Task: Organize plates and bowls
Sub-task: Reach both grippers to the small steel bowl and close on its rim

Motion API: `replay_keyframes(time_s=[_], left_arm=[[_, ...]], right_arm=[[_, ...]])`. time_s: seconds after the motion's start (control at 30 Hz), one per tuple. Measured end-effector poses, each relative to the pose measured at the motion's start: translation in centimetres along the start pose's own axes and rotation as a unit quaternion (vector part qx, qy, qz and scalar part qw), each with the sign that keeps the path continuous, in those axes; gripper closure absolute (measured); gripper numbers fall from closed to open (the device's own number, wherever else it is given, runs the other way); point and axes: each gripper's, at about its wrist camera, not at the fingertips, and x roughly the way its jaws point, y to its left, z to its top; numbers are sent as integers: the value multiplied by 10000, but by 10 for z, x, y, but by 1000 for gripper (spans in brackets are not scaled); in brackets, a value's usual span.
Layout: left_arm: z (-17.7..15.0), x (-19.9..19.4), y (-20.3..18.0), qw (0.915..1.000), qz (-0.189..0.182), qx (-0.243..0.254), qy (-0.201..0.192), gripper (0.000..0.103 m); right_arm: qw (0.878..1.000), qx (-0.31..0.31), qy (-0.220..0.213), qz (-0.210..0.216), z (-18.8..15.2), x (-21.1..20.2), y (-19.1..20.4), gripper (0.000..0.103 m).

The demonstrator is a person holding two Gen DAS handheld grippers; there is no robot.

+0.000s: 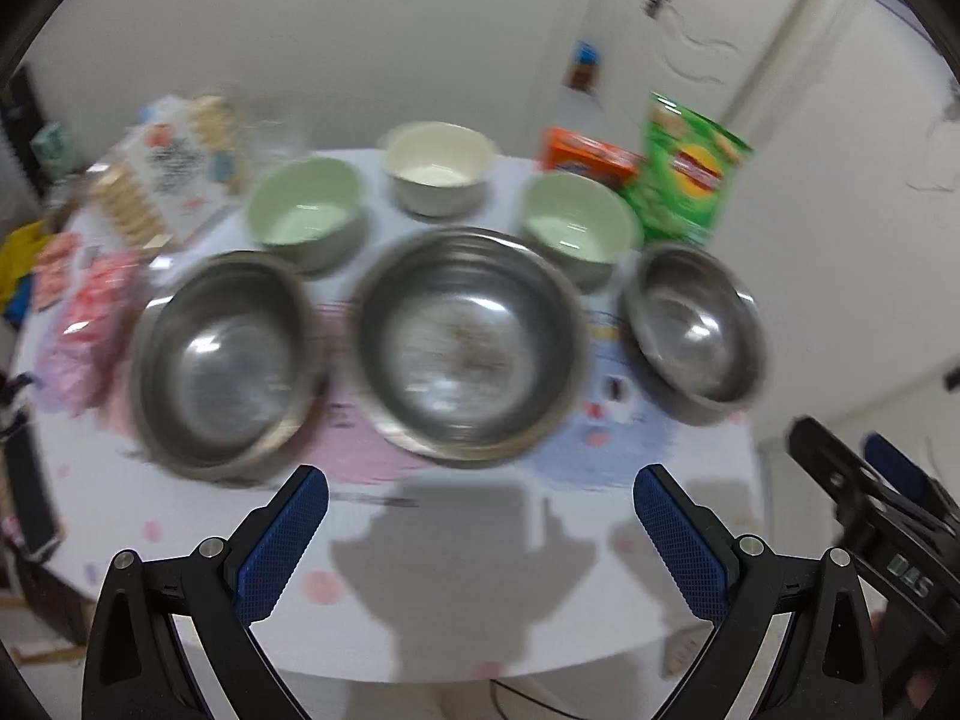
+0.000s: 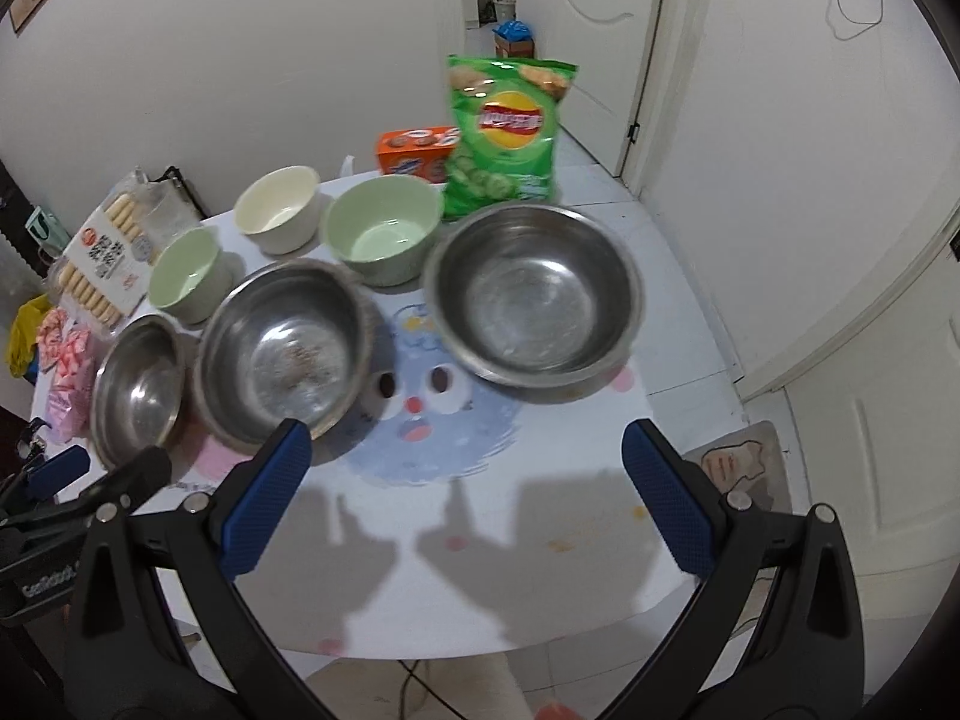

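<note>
Three empty steel bowls [image 2: 282, 354] are lined across the desk [image 2: 540, 516], three empty ceramic bowls [image 2: 384, 228] at twelve o'clock behind them. Both the left claw [image 1: 480, 534] and right claw [image 2: 465, 498] are held wide apart, gripping nothing.

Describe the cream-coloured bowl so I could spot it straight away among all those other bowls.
Start at the round white table and look to its far edge, near the orange box. The cream bowl sits in the back row between two pale green bowls, behind the three steel bowls. It is the only off-white one.
</note>
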Motion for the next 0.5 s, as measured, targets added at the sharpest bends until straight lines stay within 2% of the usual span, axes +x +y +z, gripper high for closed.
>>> replay_keyframes(time_s=[0.03, 0.1, 0.2, 0.27, 0.4, 0.5], left_arm=[[6, 6, -9, 9996, -258, -3, 112, 0], [12, 15, -19, 9984, -504, -140, 218, 0], [23, 31, -39, 9971, -514, -408, 386, 0], [27, 42, -53, 9942, -742, -631, 444, 0], [30, 66, -75, 9893, -892, -1008, 557, 0], [28, 86, -85, 9833, -825, -1444, 744, 1]], right_arm=[[10000, 9, 16, -36, 5, 2, -10, 0], [10000, 70, 23, -12, 13, 6, -26, 0], [9999, 97, 124, 52, 27, 16, -51, 0], [9995, 37, 217, 206, 35, 24, -63, 0], [9984, 45, 387, 416, 53, 45, -87, 1], [9980, 147, 409, 467, 67, 60, -108, 1]])
